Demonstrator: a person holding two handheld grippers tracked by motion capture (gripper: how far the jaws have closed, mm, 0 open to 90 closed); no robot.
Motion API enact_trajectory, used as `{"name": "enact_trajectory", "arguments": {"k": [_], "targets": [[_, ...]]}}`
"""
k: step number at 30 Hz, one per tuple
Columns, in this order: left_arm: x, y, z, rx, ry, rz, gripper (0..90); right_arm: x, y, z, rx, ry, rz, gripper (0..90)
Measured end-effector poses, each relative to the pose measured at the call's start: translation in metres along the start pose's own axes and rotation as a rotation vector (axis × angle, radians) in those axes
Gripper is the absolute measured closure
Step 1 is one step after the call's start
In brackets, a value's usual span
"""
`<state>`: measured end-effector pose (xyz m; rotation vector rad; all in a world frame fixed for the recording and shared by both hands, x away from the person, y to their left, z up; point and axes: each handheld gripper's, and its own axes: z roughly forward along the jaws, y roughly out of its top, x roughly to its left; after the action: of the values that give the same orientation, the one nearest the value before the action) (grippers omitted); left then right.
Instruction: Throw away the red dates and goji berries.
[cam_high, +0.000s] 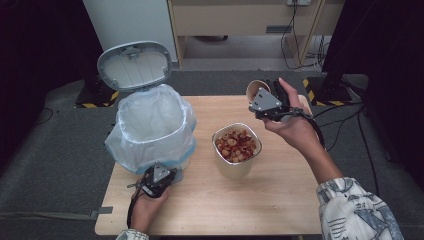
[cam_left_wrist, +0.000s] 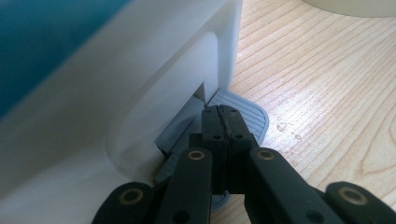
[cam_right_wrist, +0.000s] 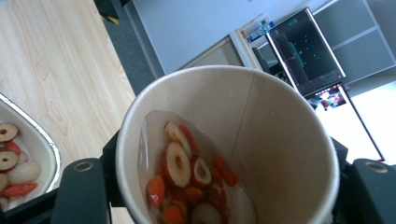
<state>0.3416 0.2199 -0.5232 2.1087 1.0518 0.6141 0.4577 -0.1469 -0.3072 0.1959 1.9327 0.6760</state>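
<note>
A white pedal bin (cam_high: 150, 125) lined with a clear bag stands at the table's left, its grey lid (cam_high: 134, 65) raised. My left gripper (cam_high: 162, 179) is low at the bin's base. In the left gripper view the left gripper (cam_left_wrist: 223, 114) has its jaws shut with nothing between them, and their tips rest on the grey ribbed pedal (cam_left_wrist: 247, 116). My right gripper (cam_high: 264, 102) is lifted over the table's far right, shut on a tilted paper cup (cam_high: 257, 89). The paper cup (cam_right_wrist: 275, 116) holds red and pale dried fruit slices (cam_right_wrist: 180, 168) in a little liquid, clamped in the right gripper (cam_right_wrist: 229, 191).
A white tub (cam_high: 235, 167) of similar fruit slices (cam_high: 237, 145) stands mid-table, between the bin and the right hand. The wooden table (cam_high: 280, 205) is bare in front. Grey carpet, cables and black stands surround it.
</note>
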Motion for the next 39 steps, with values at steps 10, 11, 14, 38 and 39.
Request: {"name": "enact_trajectory", "arguments": {"k": [10,11,14,38,39], "targets": [[0.000,0.000,0.000,0.000,0.001,0.000,88.7,-0.005,0.008,-0.008,0.000,-0.032,-0.098,30.7],[0.000,0.000,0.000,0.000,0.001,-0.001,88.7,-0.005,0.009,-0.009,0.001,-0.032,-0.107,30.7],[0.000,0.000,0.000,-0.001,0.000,-0.002,88.7,-0.004,0.010,-0.009,0.002,-0.032,-0.115,30.7],[0.001,0.000,0.000,-0.001,-0.004,-0.007,88.7,0.001,0.020,-0.010,0.035,-0.051,-0.305,30.8],[0.001,0.000,0.000,-0.001,-0.004,-0.007,88.7,0.001,0.021,-0.010,0.032,-0.046,-0.302,30.8]]}}
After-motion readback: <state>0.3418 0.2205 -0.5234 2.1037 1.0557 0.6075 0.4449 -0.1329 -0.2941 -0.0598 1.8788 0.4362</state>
